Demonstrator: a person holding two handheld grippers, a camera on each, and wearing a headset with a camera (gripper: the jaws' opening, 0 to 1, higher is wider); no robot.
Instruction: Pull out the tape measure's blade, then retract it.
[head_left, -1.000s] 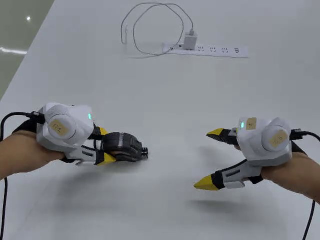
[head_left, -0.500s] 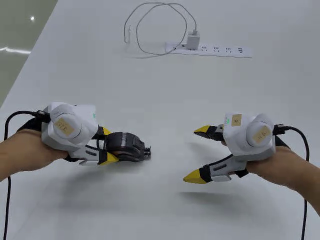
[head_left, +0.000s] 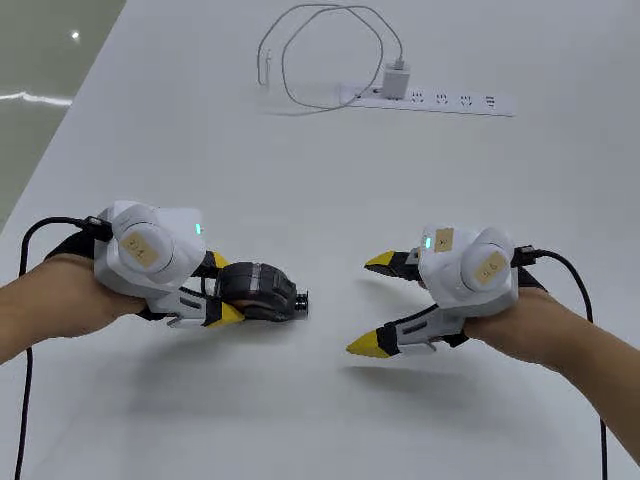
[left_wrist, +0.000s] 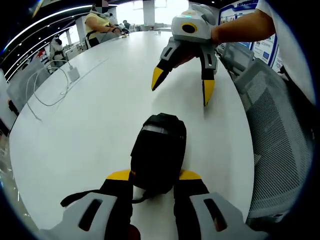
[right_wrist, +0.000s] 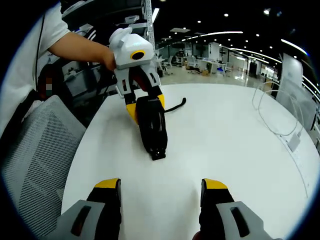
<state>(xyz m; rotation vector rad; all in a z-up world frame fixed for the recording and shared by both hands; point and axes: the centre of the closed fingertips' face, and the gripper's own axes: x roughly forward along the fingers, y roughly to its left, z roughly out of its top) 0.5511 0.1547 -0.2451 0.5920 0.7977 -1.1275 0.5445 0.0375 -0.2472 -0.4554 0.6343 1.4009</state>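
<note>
While your smooth white table (head_left: 330, 170) spreads wide in a big hall with rows of ceiling lights (right_wrist: 220, 34), your white left gripper (head_left: 222, 290) with yellow tips squeezes the chunky, rounded black tape measure (head_left: 258, 292), which rests on the table. Your white right gripper (head_left: 370, 304) hovers nearby, its pointed yellow jaws wide apart, holding nothing. A grey mesh chair (right_wrist: 35, 145) stands beside the table.

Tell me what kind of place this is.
Likely an open-plan office or lab hall: a long white workbench carrying a power strip, a mesh office chair beside it, and rows of ceiling lights over distant desks.
</note>
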